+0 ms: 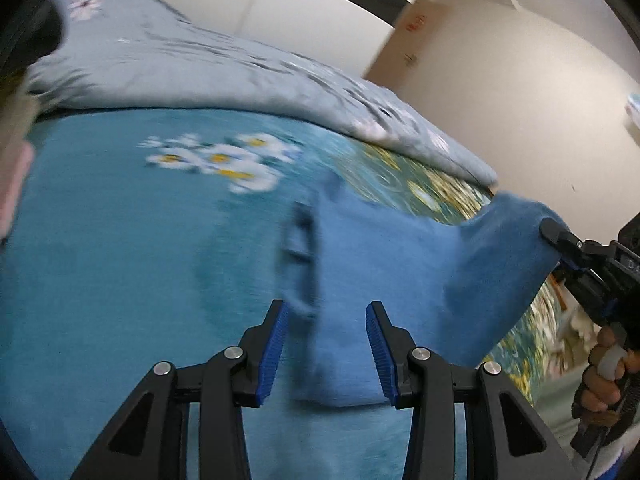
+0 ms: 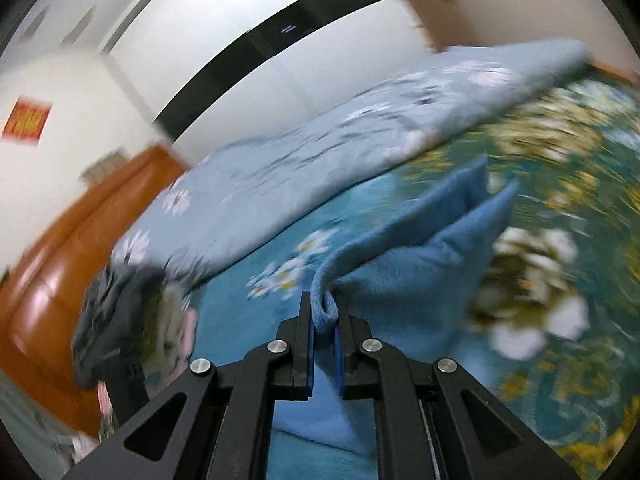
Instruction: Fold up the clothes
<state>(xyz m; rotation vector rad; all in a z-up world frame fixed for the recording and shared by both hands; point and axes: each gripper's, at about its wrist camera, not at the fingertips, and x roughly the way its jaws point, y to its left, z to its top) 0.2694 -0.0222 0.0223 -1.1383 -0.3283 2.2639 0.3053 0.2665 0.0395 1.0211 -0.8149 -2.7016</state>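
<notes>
Your right gripper [image 2: 324, 320] is clamped on a bunched edge of the blue garment [image 1: 380, 264], with the cloth pinched in a small roll between its nearly closed jaws, and from the left wrist view that same gripper [image 1: 550, 234] holds a corner of the fabric lifted off the bed toward its right edge. Your left gripper [image 1: 326, 344] has its jaws wide apart and holds nothing; the garment's near hem lies just under and between its fingers, on the teal floral bedspread [image 1: 100, 260]. The rest of the garment drapes from the raised corner down onto the bedspread, near the front edge of the bed, with the pale grey-blue quilt [image 1: 200, 68] heaped along the far edge and a dark pile of other clothes [image 2: 108, 312] toward the left corner. Both views are blurred, so the garment's shape and how many layers it has cannot be made out. You appear to be mid-fold or mid-spread, one corner carried. The next move likely calls for your left gripper to pin or take the near hem so the lifted corner travels against a taut, even edge.
</notes>
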